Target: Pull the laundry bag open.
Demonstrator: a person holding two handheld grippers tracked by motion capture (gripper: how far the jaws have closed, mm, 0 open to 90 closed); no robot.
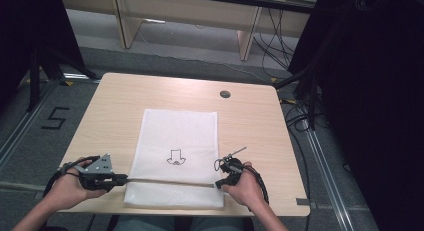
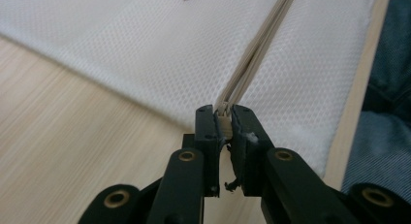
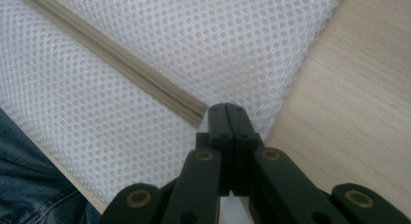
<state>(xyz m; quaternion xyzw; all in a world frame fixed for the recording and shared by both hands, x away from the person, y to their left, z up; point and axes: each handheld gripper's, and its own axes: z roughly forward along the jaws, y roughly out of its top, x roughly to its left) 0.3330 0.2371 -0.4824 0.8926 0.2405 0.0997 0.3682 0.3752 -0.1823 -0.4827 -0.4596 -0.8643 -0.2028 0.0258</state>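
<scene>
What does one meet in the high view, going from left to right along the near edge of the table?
Left hand → left gripper → beige zipper running across the white mesh bag → right gripper → right hand → bare table.

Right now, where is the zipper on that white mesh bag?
In the high view, the zipper runs across the bag's near end, between the left claw and right claw.
</scene>
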